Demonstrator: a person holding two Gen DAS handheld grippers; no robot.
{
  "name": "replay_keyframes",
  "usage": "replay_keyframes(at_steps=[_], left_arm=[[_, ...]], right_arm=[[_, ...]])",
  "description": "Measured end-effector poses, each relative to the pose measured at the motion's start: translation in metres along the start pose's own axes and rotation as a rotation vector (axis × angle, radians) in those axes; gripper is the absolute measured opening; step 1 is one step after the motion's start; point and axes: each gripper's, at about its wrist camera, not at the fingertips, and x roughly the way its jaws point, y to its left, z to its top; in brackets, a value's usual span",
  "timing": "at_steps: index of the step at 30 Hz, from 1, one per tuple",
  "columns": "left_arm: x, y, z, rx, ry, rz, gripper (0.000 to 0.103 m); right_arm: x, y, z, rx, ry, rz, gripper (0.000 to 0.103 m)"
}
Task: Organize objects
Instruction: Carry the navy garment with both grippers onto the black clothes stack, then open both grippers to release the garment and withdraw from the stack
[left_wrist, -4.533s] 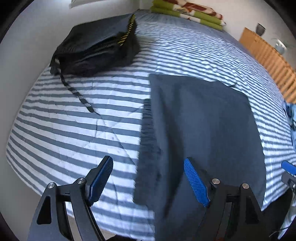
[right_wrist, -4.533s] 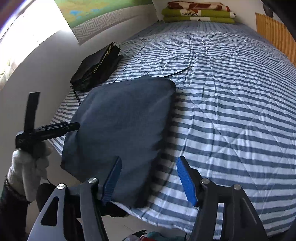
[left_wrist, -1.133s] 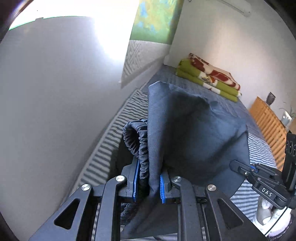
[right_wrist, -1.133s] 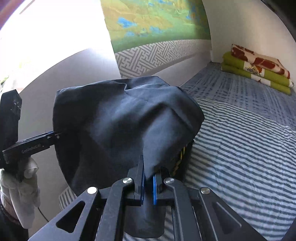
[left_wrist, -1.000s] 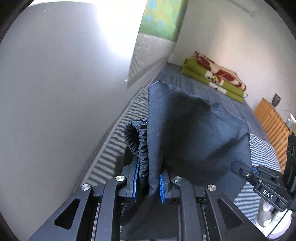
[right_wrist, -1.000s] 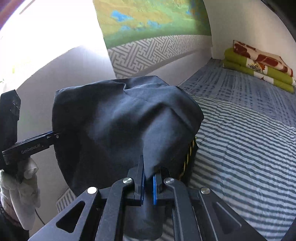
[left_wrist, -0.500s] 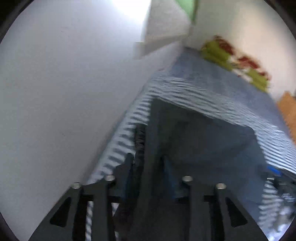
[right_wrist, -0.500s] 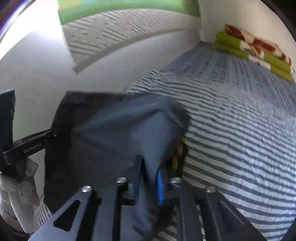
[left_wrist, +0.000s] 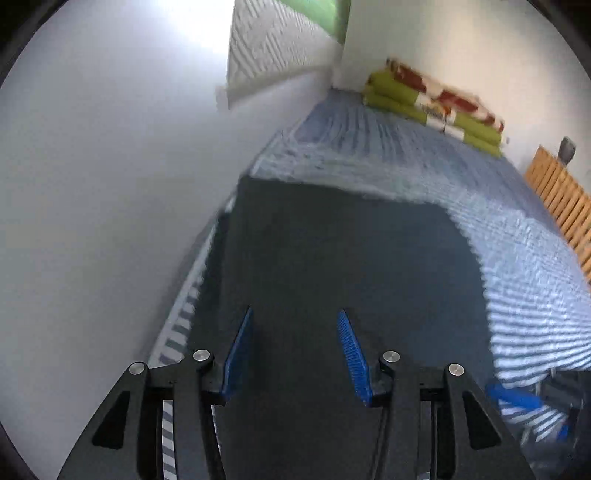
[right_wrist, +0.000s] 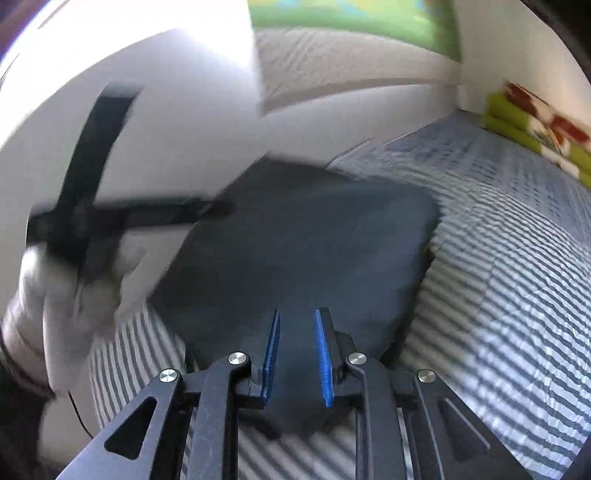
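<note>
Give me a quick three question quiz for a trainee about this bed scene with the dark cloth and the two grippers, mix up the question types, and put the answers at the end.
1. True or false: the left gripper is clamped on the dark cloth.
2. Multiple choice: what does the dark cloth rest on? A) a wooden floor B) the striped bed cover C) a chair
3. Fill in: the folded green and red blanket lies at the ___ end of the bed, against the wall.

Key: 1 false, the pads stand apart above the cloth, having just been opening, as have the right gripper pads. 2 B. 3 far.
</note>
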Motion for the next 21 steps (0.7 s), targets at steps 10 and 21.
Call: replay_keyframes(at_steps=[10, 21], left_arm=[[0.050, 0.015, -0.005, -0.063, 0.060, 0.064, 0.054], [0.022, -0.004, -0.090, -0.061, 0.169, 0.121, 0.059]], right_arm=[[0.023, 0.014, -0.064, -0.087, 0.196, -0.021, 0.018], [-0.059, 0.000, -0.095, 0.020, 0.189, -0.043, 0.018]])
